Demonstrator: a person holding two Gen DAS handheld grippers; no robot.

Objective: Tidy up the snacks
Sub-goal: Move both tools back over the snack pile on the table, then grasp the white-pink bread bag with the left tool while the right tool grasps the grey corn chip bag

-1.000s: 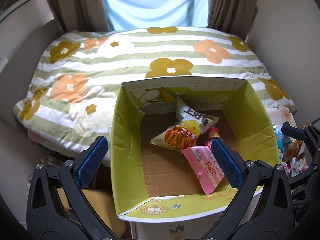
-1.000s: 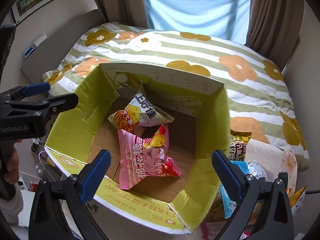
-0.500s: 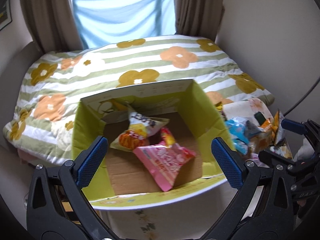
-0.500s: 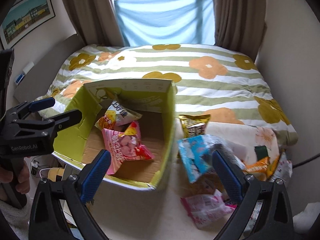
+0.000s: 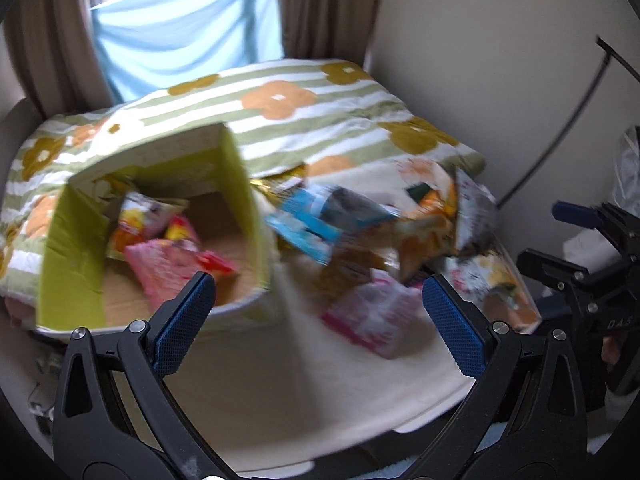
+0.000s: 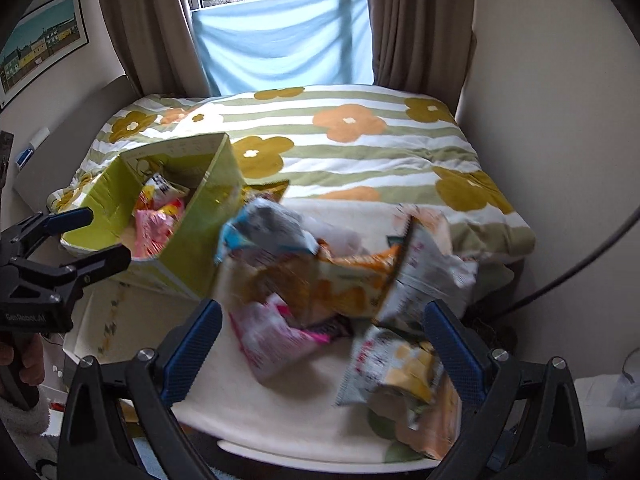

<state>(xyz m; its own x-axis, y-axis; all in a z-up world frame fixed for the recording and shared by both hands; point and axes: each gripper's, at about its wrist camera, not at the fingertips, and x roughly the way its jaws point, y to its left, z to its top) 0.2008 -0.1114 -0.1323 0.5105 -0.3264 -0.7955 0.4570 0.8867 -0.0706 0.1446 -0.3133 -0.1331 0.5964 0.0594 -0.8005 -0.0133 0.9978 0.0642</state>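
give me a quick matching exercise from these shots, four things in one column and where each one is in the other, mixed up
Things:
1. pink snack bag
2. light blue snack bag
3. framed picture
4. white and yellow snack bag

Places:
A. on the wall, left of the curtains
B. inside the green cardboard box
C. on top of the loose pile, close beside the box
D. at the near edge of the pile, just ahead of the right gripper

Pairs: 1-B, 2-C, 3-A, 4-D
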